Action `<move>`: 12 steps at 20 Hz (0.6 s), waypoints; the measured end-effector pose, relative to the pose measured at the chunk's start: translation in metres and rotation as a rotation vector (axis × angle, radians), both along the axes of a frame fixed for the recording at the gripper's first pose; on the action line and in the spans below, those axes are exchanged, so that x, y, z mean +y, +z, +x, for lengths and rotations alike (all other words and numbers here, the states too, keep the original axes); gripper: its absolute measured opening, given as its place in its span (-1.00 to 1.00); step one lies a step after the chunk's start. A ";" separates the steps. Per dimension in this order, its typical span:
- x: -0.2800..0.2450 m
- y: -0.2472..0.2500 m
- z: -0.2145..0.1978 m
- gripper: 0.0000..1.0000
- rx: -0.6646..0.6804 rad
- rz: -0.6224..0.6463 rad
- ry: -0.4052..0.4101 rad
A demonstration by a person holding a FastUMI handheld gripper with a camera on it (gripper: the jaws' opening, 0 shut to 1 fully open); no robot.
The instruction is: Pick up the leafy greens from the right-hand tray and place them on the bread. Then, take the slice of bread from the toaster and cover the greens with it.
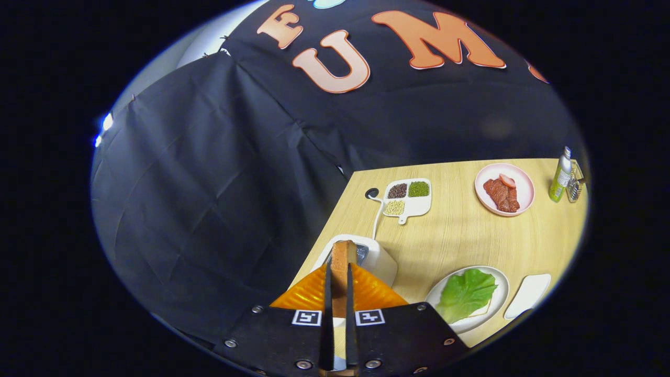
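A slice of bread [343, 252] stands on edge between my fingers, and my gripper [339, 268] is shut on it. The slice sits just above the slot of the white toaster [381, 260], which lies right beneath and ahead of the fingers. To the right of the fingers a white plate [500, 299] holds a green lettuce leaf [466, 294] spread flat. A pale edge of bread [486, 312] peeks out from under the leaf. A small white tray [528, 295] lies just right of that plate.
Beyond the toaster a white cable [376, 215] runs to a divided dish of beans [409, 198]. A pink plate of meat [505, 189] and a green bottle [561, 175] stand at the far right. The table's left edge [335, 220] drops off beside the toaster.
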State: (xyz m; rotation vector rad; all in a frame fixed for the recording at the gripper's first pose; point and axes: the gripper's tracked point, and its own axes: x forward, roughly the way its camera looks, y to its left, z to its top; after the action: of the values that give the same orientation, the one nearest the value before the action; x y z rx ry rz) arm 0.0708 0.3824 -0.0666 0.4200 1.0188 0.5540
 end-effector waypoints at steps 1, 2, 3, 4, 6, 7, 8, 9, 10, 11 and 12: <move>-0.007 -0.001 -0.001 -0.82 -0.005 0.005 -0.005; -0.012 -0.001 -0.001 -0.82 -0.008 0.011 -0.017; -0.018 -0.001 -0.003 -0.82 -0.005 0.011 -0.019; -0.025 -0.003 -0.004 -0.82 -0.001 0.015 -0.034; -0.040 -0.013 -0.006 -0.82 0.014 0.014 -0.046; -0.046 -0.018 -0.008 -0.82 0.021 0.011 -0.049; -0.053 -0.022 -0.009 -0.81 0.031 0.015 -0.061; -0.059 -0.028 -0.010 -0.82 0.041 0.016 -0.066; -0.065 -0.036 -0.011 -0.82 0.054 0.016 -0.074; -0.071 -0.043 -0.014 -0.82 0.067 0.015 -0.075; -0.077 -0.049 -0.017 -0.82 0.080 0.015 -0.086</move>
State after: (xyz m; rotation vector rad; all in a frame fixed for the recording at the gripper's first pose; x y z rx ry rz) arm 0.0541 0.3049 -0.1157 0.5000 1.0691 0.4707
